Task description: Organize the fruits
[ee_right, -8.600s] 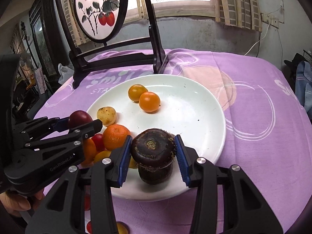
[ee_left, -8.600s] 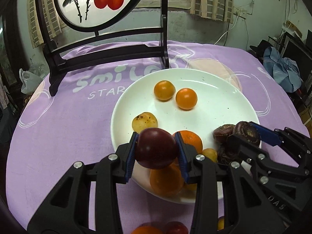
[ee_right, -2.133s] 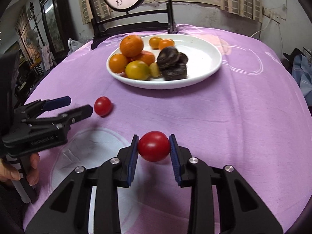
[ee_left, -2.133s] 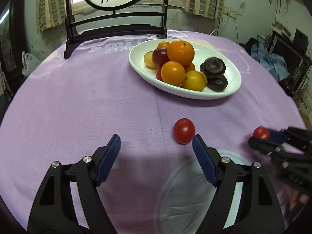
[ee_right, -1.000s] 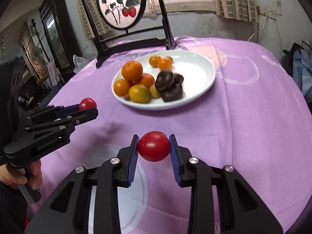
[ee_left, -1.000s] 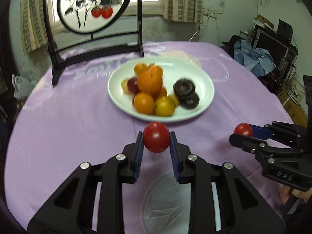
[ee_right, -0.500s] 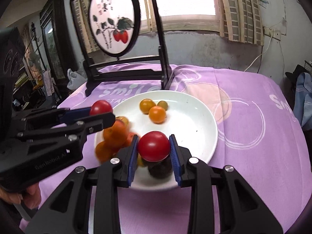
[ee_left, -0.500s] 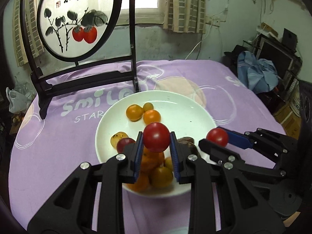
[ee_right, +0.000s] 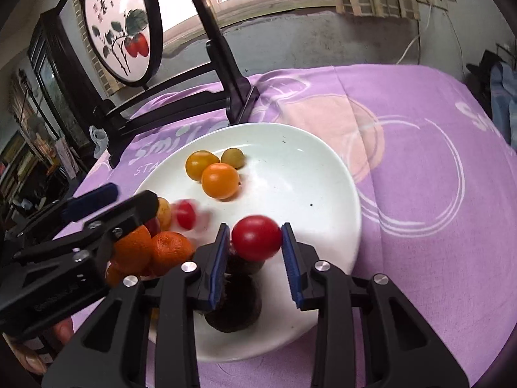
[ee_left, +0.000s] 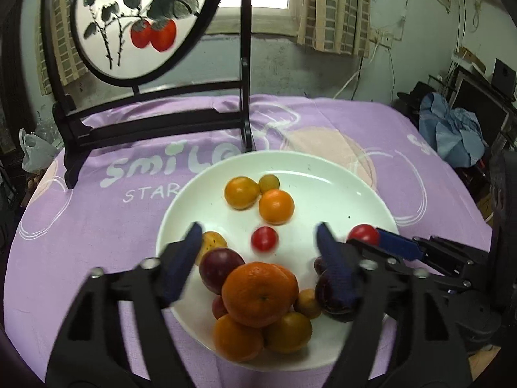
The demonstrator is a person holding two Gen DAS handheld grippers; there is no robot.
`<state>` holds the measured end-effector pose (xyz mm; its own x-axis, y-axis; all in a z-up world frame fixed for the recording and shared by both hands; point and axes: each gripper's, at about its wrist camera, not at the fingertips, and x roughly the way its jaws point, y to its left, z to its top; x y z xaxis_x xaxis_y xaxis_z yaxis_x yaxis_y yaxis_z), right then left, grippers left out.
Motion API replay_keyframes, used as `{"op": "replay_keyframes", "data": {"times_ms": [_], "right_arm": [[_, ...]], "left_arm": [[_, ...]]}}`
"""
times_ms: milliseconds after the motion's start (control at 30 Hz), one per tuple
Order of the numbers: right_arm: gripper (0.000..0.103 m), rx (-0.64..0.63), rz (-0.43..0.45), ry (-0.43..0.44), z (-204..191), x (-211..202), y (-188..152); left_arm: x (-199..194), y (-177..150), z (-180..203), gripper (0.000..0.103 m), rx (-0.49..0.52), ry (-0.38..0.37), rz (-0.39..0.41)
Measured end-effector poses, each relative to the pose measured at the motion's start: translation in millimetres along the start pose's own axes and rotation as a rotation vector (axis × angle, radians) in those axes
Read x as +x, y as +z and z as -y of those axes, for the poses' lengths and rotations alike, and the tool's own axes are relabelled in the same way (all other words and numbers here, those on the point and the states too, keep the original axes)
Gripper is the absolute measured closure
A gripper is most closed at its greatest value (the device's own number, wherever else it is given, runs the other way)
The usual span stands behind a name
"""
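Observation:
A white plate (ee_left: 342,190) on the purple cloth holds oranges (ee_left: 260,294), yellow fruits (ee_left: 241,192), a dark plum (ee_left: 219,266) and dark brown fruits (ee_right: 232,310). My left gripper (ee_left: 258,252) is open above the plate; a small red tomato (ee_left: 265,238), blurred, is between its spread fingers over the plate. That tomato also shows blurred in the right wrist view (ee_right: 185,214). My right gripper (ee_right: 255,249) holds another red tomato (ee_right: 257,237) over the plate's near right part; its jaws look slightly parted.
A black wooden stand with a round painted screen (ee_left: 139,22) stands behind the plate. Purple tablecloth (ee_right: 436,168) with white lettering covers the round table. A blue bundle (ee_left: 452,132) and clutter lie beyond the table's right edge.
My left gripper has opened and let go of its red tomato, which now drops onto the plate. Both grippers have moved closer over the plate. The right one still carries its tomato.

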<state>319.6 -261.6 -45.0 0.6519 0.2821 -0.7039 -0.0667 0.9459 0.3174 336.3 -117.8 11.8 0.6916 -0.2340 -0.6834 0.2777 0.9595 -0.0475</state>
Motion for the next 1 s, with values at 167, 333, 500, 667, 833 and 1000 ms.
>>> {"op": "replay_keyframes", "data": {"times_ms": [167,333,500,667,833,1000], "right_arm": [[0.052,-0.006,0.031,-0.016,1,-16,-6],[0.049,-0.060,0.019,-0.056,-8,-36,-19],[0.039,-0.199,0.007,-0.180,-28,-63,-47],[0.038,-0.216,-0.014,-0.196,-39,-91,-87],[0.038,-0.194,-0.015,-0.202,-43,-110,-120],[0.038,-0.173,-0.006,-0.214,-46,-125,-144]], "left_arm": [[-15,-2,3,0.023,0.008,-0.016,0.011],[-37,-17,5,0.017,0.034,0.002,0.015],[-64,-45,2,0.013,0.004,0.031,0.012],[-94,-75,-1,0.010,-0.026,0.041,0.020],[-118,-108,-1,0.010,-0.019,0.048,-0.021],[-142,-137,-4,0.006,-0.038,0.066,-0.020]]}}
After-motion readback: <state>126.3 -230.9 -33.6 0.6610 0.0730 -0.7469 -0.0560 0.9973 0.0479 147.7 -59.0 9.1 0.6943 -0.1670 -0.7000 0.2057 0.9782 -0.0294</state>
